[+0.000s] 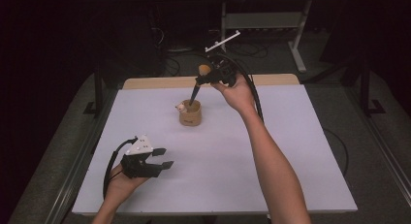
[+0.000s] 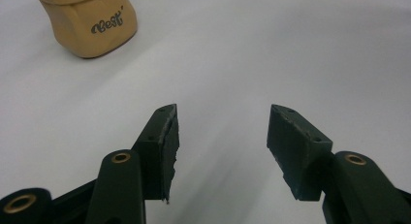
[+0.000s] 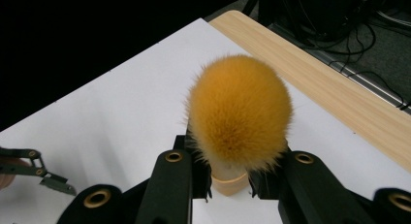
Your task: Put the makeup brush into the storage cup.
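The table point(image 1: 271, 151) is a wide white sheet with a strip of wood along its far edge, and the one thing standing on it is a small tan cup point(image 1: 190, 115) near the far middle, with a little pale figure on its left rim. Held over that cup is a brush point(image 1: 199, 81) — orange tuft at the top, dark handle slanting down so its tip sits in or just above the cup's mouth; which of the two I cannot tell. The right gripper point(image 1: 207, 78) is clamped on the brush just below the tuft point(image 3: 238, 112), jaws tight on the pale collar. The left gripper point(image 1: 165, 157) rests at the near left, well apart from the cup, its jaws apart with nothing between them point(image 2: 220, 146).

The likeliest trouble, as I judge it: the cup is light and nobody steadies it, so a slanted handle dragging on the rim could tip it or skid it. A grip so high also lets the long handle swing — it might catch the figure.
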`<state>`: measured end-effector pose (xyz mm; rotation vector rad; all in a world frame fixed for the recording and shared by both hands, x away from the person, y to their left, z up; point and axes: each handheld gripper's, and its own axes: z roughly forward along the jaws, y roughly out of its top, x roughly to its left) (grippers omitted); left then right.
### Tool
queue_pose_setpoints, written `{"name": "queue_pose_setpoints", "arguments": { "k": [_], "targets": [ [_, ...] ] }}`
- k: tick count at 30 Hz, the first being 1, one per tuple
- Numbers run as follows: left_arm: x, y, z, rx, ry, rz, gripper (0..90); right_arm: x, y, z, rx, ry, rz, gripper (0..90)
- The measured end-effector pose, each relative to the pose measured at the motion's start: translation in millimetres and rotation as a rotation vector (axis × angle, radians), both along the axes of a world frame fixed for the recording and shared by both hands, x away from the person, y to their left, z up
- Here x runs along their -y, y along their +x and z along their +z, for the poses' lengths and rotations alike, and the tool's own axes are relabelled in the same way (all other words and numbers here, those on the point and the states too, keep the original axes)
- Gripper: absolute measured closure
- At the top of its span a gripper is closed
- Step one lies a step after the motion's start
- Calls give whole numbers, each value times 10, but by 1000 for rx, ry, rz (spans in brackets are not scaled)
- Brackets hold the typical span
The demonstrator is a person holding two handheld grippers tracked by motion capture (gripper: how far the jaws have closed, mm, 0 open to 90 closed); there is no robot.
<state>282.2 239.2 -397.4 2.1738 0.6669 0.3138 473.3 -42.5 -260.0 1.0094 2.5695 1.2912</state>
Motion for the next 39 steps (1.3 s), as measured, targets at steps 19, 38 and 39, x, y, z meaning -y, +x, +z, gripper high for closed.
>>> {"name": "queue_pose_setpoints", "arguments": {
  "k": [19,38,39],
  "targets": [
    [-38,3,11,2,-12,9,434,-109,114,-203,-26,-22,-33,720],
    [-47,0,19,-4,-26,14,429,-167,190,-435,-32,-20,-55,719],
    [-47,2,19,-4,-25,13,428,-163,196,-450,-35,-12,-58,720]
  ]
}}
